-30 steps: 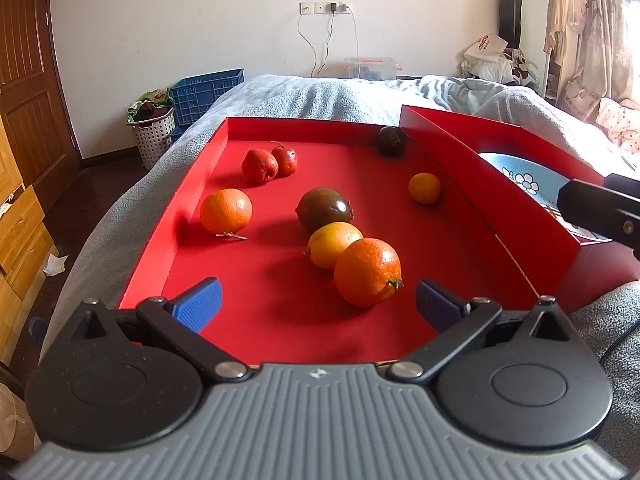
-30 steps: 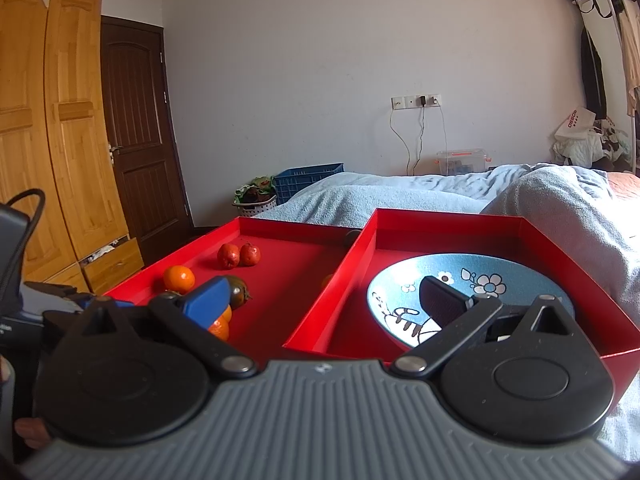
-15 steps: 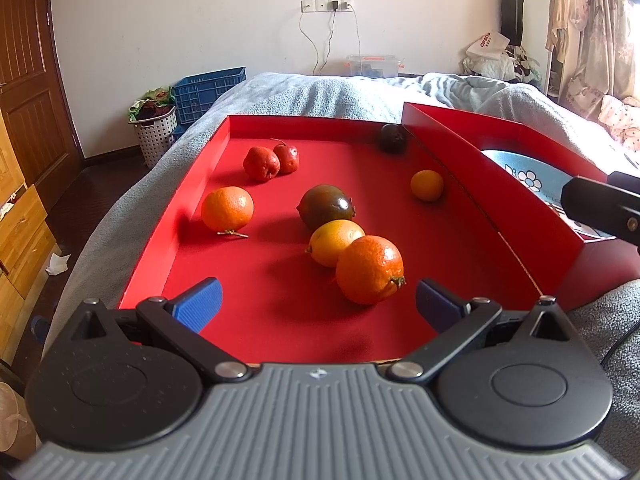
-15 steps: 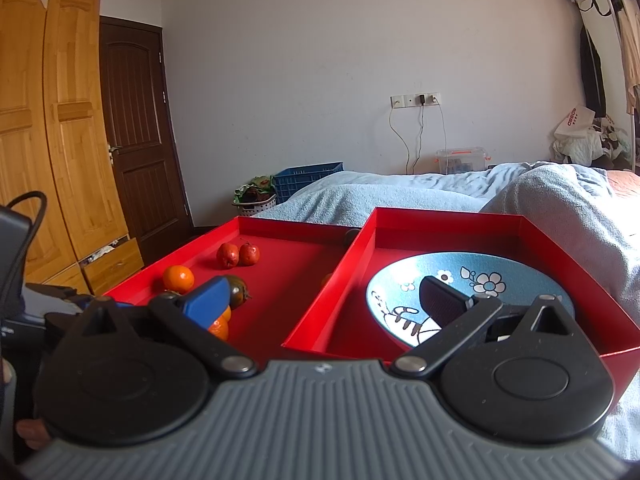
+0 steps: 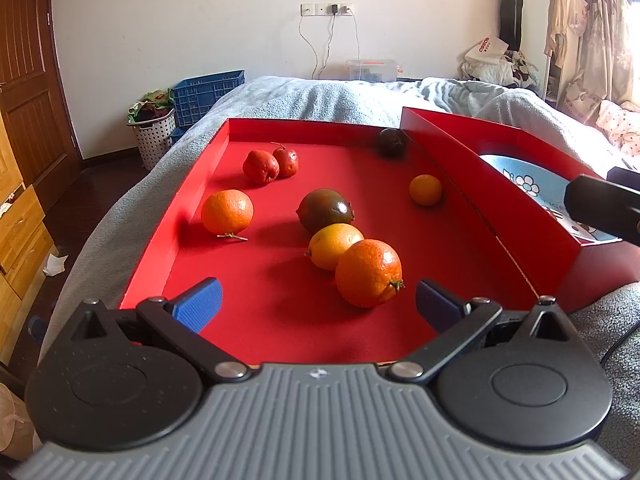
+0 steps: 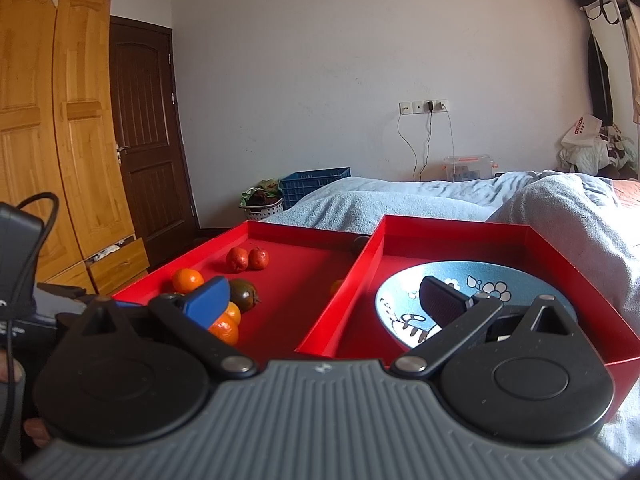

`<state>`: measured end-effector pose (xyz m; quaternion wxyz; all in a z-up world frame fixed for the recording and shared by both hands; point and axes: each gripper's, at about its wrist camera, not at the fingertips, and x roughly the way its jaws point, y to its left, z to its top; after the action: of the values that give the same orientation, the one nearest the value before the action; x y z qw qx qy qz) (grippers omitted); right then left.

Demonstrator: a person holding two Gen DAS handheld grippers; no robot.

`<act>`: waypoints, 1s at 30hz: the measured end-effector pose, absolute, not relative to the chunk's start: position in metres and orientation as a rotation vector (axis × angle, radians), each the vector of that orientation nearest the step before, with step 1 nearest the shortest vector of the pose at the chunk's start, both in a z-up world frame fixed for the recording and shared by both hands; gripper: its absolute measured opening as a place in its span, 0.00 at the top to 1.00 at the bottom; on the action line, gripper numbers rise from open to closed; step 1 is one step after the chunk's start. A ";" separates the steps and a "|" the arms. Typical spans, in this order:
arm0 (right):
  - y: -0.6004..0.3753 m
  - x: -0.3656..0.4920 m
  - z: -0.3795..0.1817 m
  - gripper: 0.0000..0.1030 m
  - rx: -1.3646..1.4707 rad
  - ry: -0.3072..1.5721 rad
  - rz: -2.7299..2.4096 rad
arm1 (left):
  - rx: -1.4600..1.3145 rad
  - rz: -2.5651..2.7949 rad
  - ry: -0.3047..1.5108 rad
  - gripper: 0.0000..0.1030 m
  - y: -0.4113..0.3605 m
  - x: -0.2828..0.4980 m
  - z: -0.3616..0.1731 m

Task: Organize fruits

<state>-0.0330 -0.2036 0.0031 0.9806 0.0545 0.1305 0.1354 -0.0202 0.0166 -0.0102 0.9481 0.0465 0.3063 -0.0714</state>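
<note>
We see the nearest orange [image 5: 368, 273] in the left red tray [image 5: 192, 196] with its stem end turned to the right and slightly toward us; it is round, so it has no clear long axis. It sits between the fingertips of our left gripper [image 5: 318, 305], whose jaws stand wide and hold nothing. A yellow citrus [image 5: 335, 245] touches the orange from behind, and a dark greenish fruit [image 5: 325, 210] lies just beyond that one. The orange on the left [image 5: 227, 211] rests near the tray's left wall, a loose twig [image 5: 232, 236] at its base pointing right. Two small red fruits [image 5: 270, 165] touch each other toward the far end, a small orange [image 5: 425, 189] lies near the right wall, and a dark round fruit [image 5: 392, 142] sits in the far right corner.

Both trays rest on a bed covered with a grey blanket [image 5: 320, 96]. Beyond it stand a white wall with a socket strip [image 5: 327, 9], a blue crate [image 5: 208, 94] and a white basket [image 5: 154, 138] on a dark floor; a wooden wardrobe [image 6: 52, 128] and a dark door [image 6: 144, 120] stand to the left.

The right red tray [image 6: 452, 228] touches the left one and holds a blue patterned bowl [image 6: 400, 296] with no fruit in it. Our right gripper [image 6: 324, 300] hovers over the near edge of both trays, jaws wide, gripping nothing.
</note>
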 end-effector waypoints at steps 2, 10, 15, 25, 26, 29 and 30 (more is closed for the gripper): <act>-0.201 -0.033 0.004 0.00 0.101 0.265 0.284 | 0.093 -0.147 0.625 0.00 0.017 -0.020 -0.010; -0.201 -0.031 0.008 0.00 0.116 0.276 0.310 | 0.092 -0.149 0.623 0.00 0.017 -0.019 -0.010; -0.202 -0.030 0.016 0.00 0.102 0.280 0.336 | 0.092 -0.138 0.607 0.00 0.017 -0.022 -0.008; -0.168 -0.007 0.028 0.01 0.013 0.366 0.477 | 0.051 -0.148 0.611 0.00 0.029 -0.028 -0.007; -0.161 -0.003 0.029 0.01 -0.004 0.384 0.499 | 0.048 -0.149 0.617 0.00 0.029 -0.027 -0.008; -0.136 0.012 0.029 0.05 -0.088 0.470 0.552 | 0.050 -0.159 0.616 0.00 0.029 -0.027 -0.009; -0.130 0.017 0.028 0.11 -0.112 0.501 0.568 | 0.049 -0.164 0.613 0.00 0.030 -0.028 -0.009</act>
<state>0.0173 -0.1303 0.0277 0.9277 -0.0546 0.2443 0.2771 -0.0278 0.0297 -0.0092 0.9498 0.0238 0.3013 -0.0806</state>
